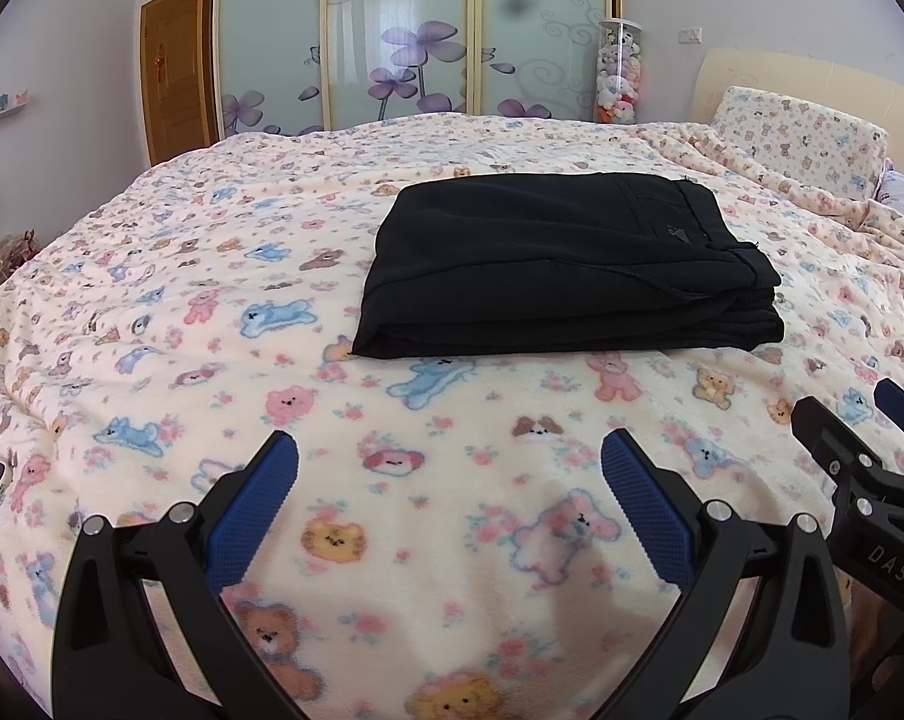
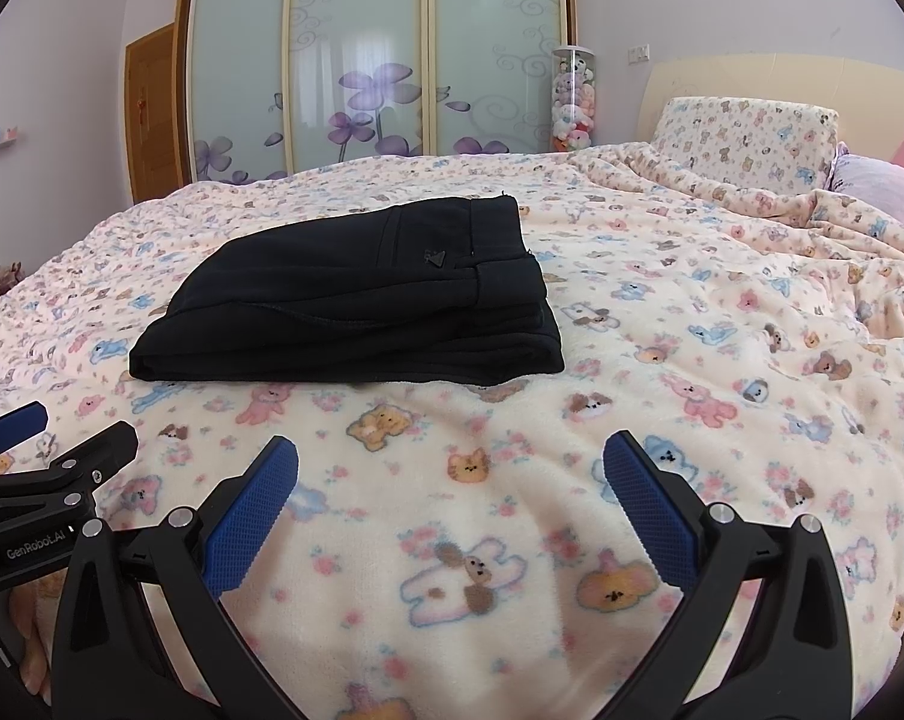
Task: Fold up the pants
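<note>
Kid: Pants look done! Folded black cloth pants (image 1: 566,264) sit on the teddy-bear fleece bed (image 1: 212,312), ahead of both tools.

Pal: Left tool (image 1: 449,480) and right tool (image 2: 450,480) gape wide, holding nothing. A bump could tip the soft pile.

Bed (image 1: 212,276), teddy-print fleece blanket (image 1: 452,480): folded black pants (image 1: 560,258) at centre; matching pillow (image 1: 800,138) at headboard end.

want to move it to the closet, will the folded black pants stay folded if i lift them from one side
Probably not. The pants are soft cloth in loose stacked layers, so lifted by one edge they would likely droop and unfold. They look fairly thick, so not feather-light. Pushed across the fuzzy blanket, they would likely drag and bunch rather than slide.
</note>
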Available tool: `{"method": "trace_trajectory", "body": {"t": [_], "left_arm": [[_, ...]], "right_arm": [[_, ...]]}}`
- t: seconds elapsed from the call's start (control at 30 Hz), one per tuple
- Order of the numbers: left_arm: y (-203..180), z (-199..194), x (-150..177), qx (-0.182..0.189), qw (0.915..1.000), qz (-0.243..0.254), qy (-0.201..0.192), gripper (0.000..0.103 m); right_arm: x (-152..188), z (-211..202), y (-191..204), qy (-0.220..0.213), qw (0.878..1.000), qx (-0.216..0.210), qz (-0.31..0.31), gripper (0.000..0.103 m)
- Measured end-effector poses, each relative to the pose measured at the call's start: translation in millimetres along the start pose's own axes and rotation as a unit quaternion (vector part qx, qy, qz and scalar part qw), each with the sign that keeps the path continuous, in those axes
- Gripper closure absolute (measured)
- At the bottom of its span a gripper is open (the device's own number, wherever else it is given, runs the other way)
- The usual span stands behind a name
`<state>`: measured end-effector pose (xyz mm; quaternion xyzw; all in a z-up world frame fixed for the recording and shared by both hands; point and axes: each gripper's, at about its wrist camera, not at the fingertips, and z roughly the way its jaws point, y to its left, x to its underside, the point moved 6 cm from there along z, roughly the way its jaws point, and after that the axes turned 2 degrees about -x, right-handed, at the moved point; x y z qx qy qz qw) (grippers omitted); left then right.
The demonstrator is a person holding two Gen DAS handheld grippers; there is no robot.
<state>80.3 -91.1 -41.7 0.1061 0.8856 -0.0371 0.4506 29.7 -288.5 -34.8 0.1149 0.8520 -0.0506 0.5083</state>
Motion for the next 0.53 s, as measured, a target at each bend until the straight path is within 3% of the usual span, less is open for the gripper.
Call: {"method": "trace_trajectory", "body": {"t": [0.53], "left_arm": [[3.0, -0.2, -1.3, 0.006, 1.0, 0.001, 0.001, 0.002]], "right_arm": [[2.4, 4.4, 0.4, 0.004, 1.0, -0.002, -0.002, 0.001]]}}
